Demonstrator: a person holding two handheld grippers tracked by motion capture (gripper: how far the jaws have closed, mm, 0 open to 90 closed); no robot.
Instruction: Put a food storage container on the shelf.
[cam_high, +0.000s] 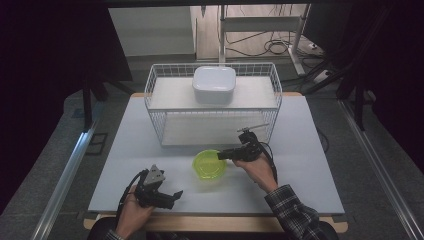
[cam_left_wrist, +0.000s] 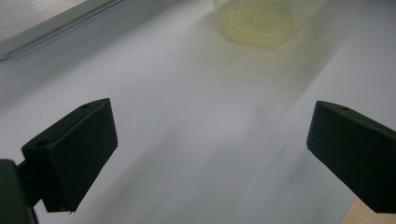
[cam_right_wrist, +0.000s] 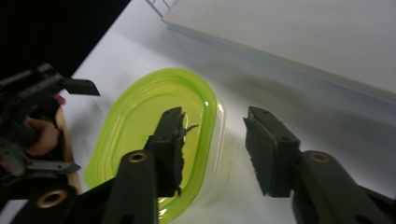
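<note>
Lime-green bowl (cam_high: 210, 164) sits on the white table (cam_high: 310, 170) just in front of the wire basket (cam_high: 160, 95); my right gripper (cam_right_wrist: 212, 140), jaws parted, straddles its rim, while my left gripper (cam_high: 167, 197) hovers wide open nearer me, apart from the bowl

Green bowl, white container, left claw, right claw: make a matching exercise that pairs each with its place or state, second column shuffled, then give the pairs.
Column one:
1. green bowl
2. white container
3. left claw
4. right claw

Column two:
A. on the top shelf of the wire rack
B. open, over bare table near the front edge
C. on the table in front of the rack
D. open, astride the bowl's rim, one jaw inside and one outside

Pairs: 1-C, 2-A, 3-B, 4-D
</note>
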